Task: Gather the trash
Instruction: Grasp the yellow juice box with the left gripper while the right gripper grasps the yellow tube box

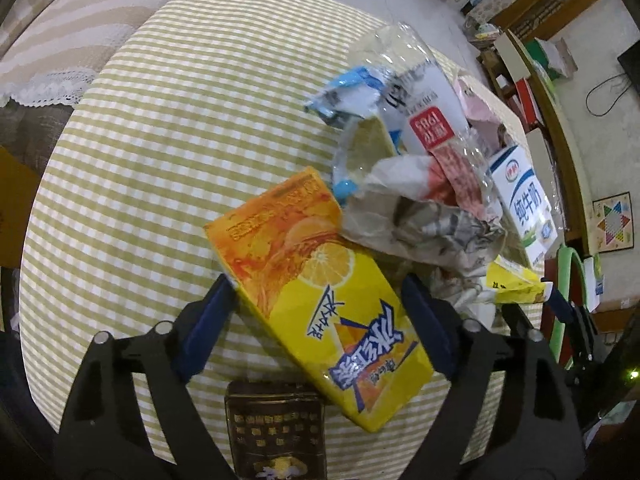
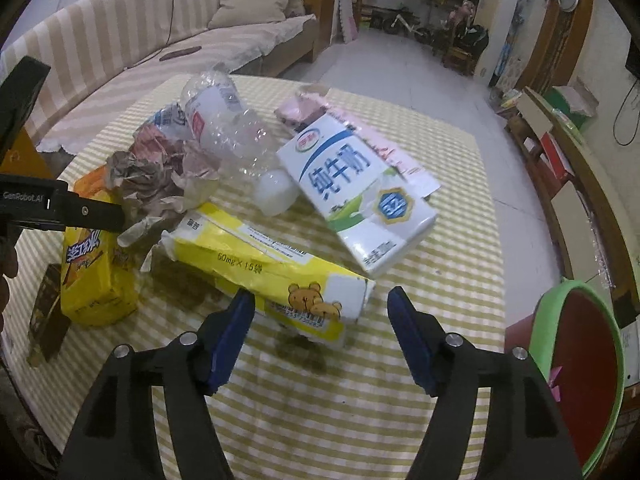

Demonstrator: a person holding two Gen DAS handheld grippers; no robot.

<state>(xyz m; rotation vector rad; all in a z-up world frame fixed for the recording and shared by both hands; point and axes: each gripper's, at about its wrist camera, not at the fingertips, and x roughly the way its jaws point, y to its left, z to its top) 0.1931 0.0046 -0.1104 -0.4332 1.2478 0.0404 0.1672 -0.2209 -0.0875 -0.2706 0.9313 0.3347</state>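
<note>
milk carton (image 2: pixel 357 192): 纯牛奶 | yellow box (image 2: pixel 264 264): 60mg×15 | left gripper (image 2: pixel 60 204): GenRobot.AI

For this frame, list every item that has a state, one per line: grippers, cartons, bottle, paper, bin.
Left gripper: open, fingers either side of the iced tea carton.
Right gripper: open, holding nothing.
Iced tea carton: lying tilted on the table.
Milk carton: lying on its side.
Yellow box: crushed, torn at one end.
Plastic bottle: empty, lying down.
Paper wad: crumpled.
Green bin: open, beside the table.

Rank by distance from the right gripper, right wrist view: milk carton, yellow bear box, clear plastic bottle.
From the right gripper:
1. yellow bear box, just ahead, its end between the fingertips.
2. milk carton, ahead, slightly right.
3. clear plastic bottle, farther back, left.
</note>
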